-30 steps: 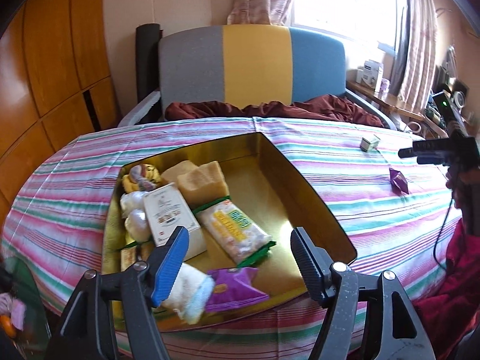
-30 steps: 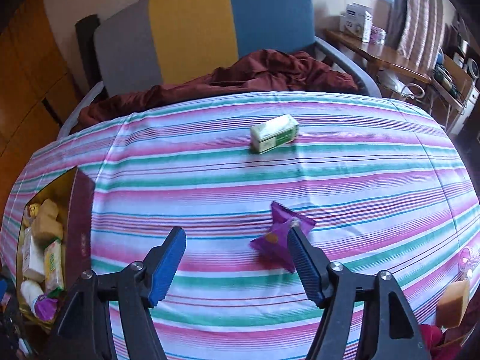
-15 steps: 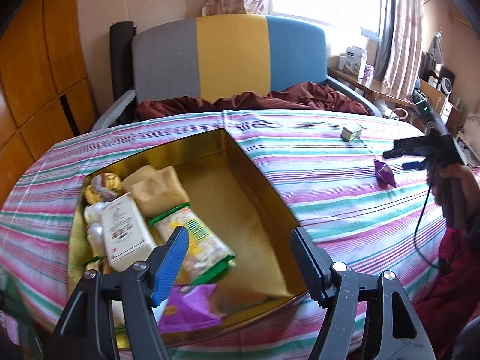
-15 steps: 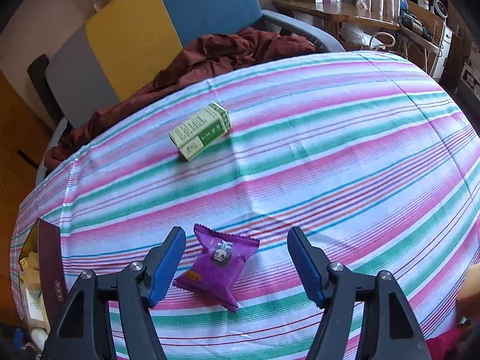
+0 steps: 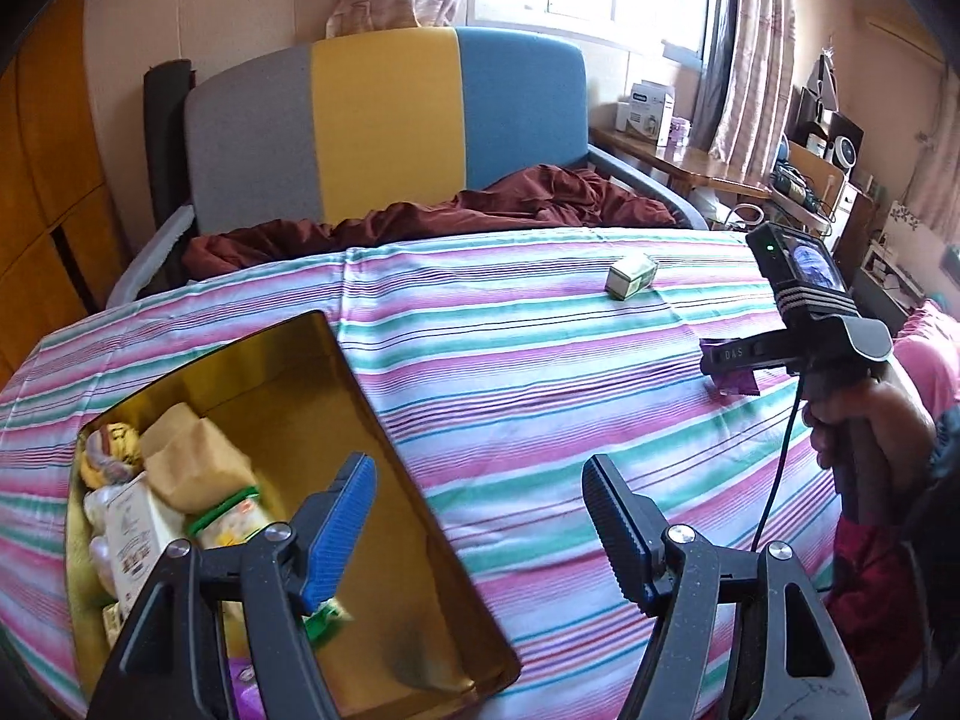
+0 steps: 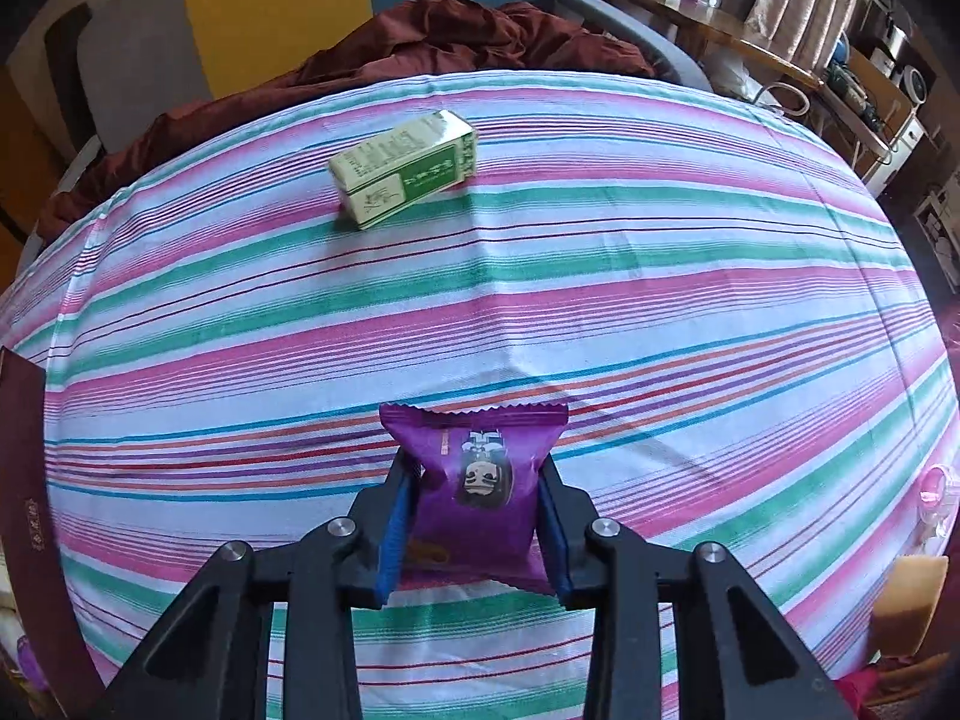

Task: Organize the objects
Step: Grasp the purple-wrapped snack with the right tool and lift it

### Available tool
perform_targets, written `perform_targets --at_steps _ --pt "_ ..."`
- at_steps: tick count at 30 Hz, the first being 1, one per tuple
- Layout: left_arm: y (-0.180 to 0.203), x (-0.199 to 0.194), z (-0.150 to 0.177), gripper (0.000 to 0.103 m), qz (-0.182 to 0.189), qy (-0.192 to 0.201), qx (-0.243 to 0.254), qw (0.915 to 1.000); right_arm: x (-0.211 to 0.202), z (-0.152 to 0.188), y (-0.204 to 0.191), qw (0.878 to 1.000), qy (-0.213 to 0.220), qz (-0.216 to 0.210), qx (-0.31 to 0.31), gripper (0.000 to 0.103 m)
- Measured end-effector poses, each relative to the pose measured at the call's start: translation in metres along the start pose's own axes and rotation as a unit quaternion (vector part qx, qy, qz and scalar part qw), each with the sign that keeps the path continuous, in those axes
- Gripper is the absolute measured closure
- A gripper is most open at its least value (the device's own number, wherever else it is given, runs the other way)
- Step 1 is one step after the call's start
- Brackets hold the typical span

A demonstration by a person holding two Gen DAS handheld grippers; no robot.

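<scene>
Right tool (image 6: 474, 531) down on the striped desk (image 6: 660, 312), jaws closing, pads pressing both sides of the purple packet (image 6: 477, 480). Left tool (image 5: 480, 522) gaping, nothing between its jaws, hanging over the edge of the gold box (image 5: 384, 432), snacks (image 5: 180, 480) packed along its left side. Farther back, a green carton (image 6: 405, 177) lies alone on the cloth.
</scene>
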State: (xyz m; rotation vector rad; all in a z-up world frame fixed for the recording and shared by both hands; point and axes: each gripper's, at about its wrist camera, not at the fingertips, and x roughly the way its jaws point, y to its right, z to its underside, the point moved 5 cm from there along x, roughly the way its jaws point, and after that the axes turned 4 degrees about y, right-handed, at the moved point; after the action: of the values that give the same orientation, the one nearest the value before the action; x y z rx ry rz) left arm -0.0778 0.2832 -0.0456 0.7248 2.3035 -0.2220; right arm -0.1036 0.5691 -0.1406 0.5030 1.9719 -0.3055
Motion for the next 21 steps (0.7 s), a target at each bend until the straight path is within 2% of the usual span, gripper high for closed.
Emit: perform_targets --at_steps 5,12,21 --pt "0.016 0.029 -0.021 0.031 0.015 -0.021 0.002 0.9997 -0.006 0.002 0.020 0.999 -0.003 0.015 0.031 0.066" --pt "0.056 0.085 -0.059 0.031 0.029 -0.034 0.047 0.9979 -0.004 0.005 0.029 0.999 -0.019 0.007 0.044 0.066" --pt "0.118 0.162 -0.112 0.031 0.069 -0.014 0.128 0.9892 -0.005 0.011 0.032 0.998 -0.033 -0.016 0.050 0.066"
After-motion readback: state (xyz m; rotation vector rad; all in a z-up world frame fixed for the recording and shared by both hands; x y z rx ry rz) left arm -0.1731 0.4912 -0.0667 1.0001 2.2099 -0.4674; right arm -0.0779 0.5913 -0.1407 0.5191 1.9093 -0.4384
